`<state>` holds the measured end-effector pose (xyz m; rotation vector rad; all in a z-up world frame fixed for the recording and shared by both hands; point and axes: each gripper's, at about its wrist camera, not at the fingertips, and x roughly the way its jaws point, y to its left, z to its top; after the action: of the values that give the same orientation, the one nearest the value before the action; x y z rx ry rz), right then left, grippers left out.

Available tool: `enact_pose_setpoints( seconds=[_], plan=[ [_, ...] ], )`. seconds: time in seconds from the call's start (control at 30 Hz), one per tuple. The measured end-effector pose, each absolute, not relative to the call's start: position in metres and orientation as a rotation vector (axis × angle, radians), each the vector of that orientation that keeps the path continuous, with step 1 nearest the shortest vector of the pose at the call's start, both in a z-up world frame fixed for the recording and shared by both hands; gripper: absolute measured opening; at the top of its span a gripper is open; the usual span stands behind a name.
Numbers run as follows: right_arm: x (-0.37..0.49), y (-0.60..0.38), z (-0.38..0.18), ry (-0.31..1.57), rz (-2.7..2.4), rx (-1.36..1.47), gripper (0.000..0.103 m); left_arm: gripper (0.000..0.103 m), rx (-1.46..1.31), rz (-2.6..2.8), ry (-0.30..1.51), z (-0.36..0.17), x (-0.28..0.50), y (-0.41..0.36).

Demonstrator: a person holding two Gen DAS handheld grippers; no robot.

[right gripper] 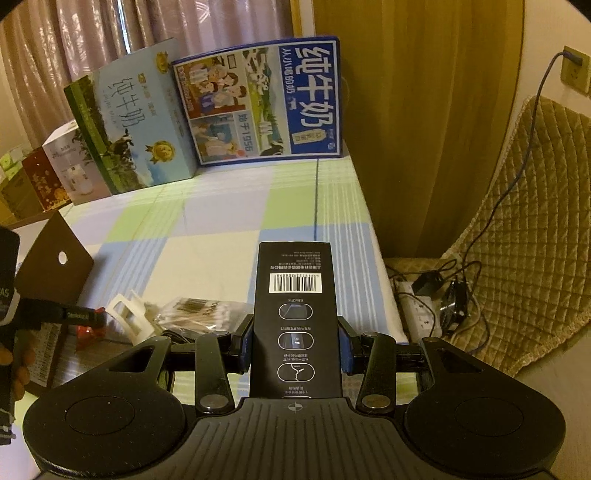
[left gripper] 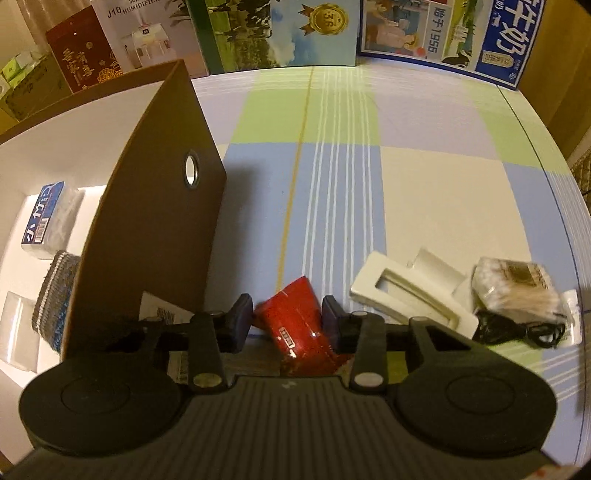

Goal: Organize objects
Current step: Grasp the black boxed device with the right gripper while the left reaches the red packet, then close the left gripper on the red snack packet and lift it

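My left gripper (left gripper: pixel 287 321) is shut on a red packet (left gripper: pixel 299 328), held just above the checked tablecloth beside the brown storage box (left gripper: pixel 155 206). The box's white inside holds a blue tissue pack (left gripper: pixel 48 218), a knitted item (left gripper: pixel 55 295) and a white packet (left gripper: pixel 16 328). My right gripper (right gripper: pixel 295 343) is shut on a tall black box with a barcode (right gripper: pixel 295 314), held upright above the table. On the table lie a white plastic tray (left gripper: pixel 406 299), a bag of cotton swabs (left gripper: pixel 517 288) and a black cable (left gripper: pixel 517 332).
Milk cartons (right gripper: pixel 258 103), a humidifier box (left gripper: pixel 144 33) and a red box (left gripper: pixel 81 55) line the table's far edge. Right of the table stand a curtain, a quilted chair (right gripper: pixel 517 240) and a power strip with cables (right gripper: pixel 424 299).
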<state>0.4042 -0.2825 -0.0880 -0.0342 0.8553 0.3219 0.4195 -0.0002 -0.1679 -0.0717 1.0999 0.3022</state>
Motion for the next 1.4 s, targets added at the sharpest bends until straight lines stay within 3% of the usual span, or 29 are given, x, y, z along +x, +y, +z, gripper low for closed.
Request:
enact_pose_setpoints(
  seconds=[0.57, 0.7, 0.87, 0.9, 0.93, 1.4],
  plan=[
    [0.379, -0.291, -0.088, 0.889, 0.338, -0.036, 0.040, 0.034, -0.112, 0.114, 1.094, -0.163, 0.320, -0.011],
    [0.368, -0.290, -0.088, 0.899, 0.350, -0.035, 0.040, 0.039, -0.107, 0.091, 1.107, -0.165, 0.303, -0.012],
    [0.357, -0.290, -0.088, 0.909, 0.357, -0.032, 0.041, 0.037, -0.113, 0.116, 1.128, -0.174, 0.295, -0.011],
    [0.356, -0.290, -0.087, 0.909, 0.356, -0.031, 0.041, 0.028, -0.106, 0.118, 1.123, -0.174, 0.294, -0.012],
    [0.354, -0.290, -0.087, 0.908, 0.356, -0.031, 0.041, 0.026, -0.105, 0.113, 1.120, -0.174, 0.293, -0.013],
    [0.326, -0.289, -0.074, 0.888, 0.363, -0.038, 0.041, 0.025, -0.111, 0.071, 1.101, -0.149, 0.275, -0.013]
  ],
)
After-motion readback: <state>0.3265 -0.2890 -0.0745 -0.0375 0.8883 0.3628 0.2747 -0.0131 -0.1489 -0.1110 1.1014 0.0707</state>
